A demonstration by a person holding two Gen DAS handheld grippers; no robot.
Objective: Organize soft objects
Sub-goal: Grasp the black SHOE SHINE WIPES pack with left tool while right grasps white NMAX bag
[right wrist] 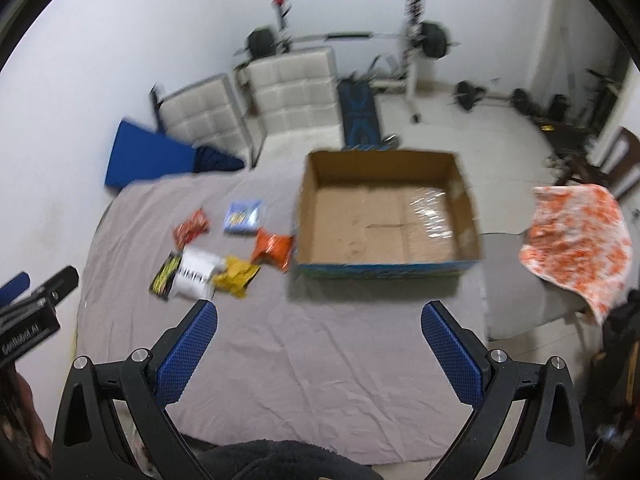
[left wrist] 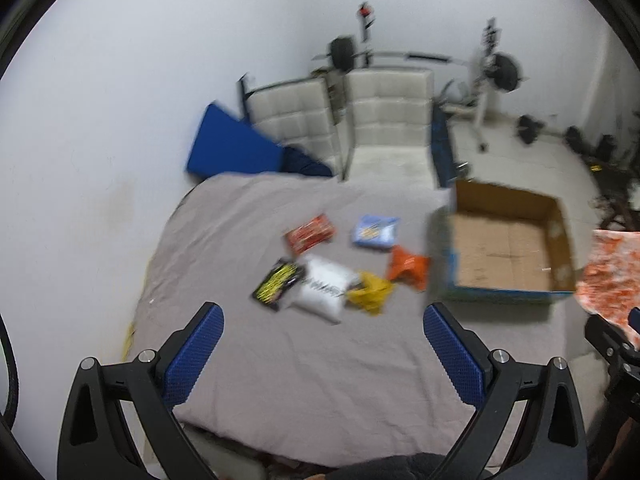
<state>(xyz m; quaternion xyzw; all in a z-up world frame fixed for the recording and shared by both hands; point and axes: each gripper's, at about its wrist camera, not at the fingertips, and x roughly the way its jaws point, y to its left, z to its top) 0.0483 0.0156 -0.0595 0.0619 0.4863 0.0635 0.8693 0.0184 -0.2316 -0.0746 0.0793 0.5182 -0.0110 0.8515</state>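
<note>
Several snack packets lie on a grey bed sheet (left wrist: 280, 368): a red one (left wrist: 310, 233), a light blue one (left wrist: 375, 232), an orange one (left wrist: 408, 267), a yellow one (left wrist: 369, 293), a white one (left wrist: 325, 288) and a black-and-yellow one (left wrist: 277, 285). An empty open cardboard box (left wrist: 506, 246) sits to their right. In the right wrist view the box (right wrist: 384, 220) is ahead and the packets (right wrist: 224, 248) are at left. My left gripper (left wrist: 323, 344) and right gripper (right wrist: 319, 340) are both open, empty and held above the near sheet.
Two white cushioned chairs (left wrist: 340, 120) and a blue mat (left wrist: 232, 148) stand behind the bed. Weight equipment (right wrist: 416, 40) lines the back wall. An orange-and-white cloth (right wrist: 576, 240) hangs at right. The other gripper's tip shows at far left in the right wrist view (right wrist: 36, 304).
</note>
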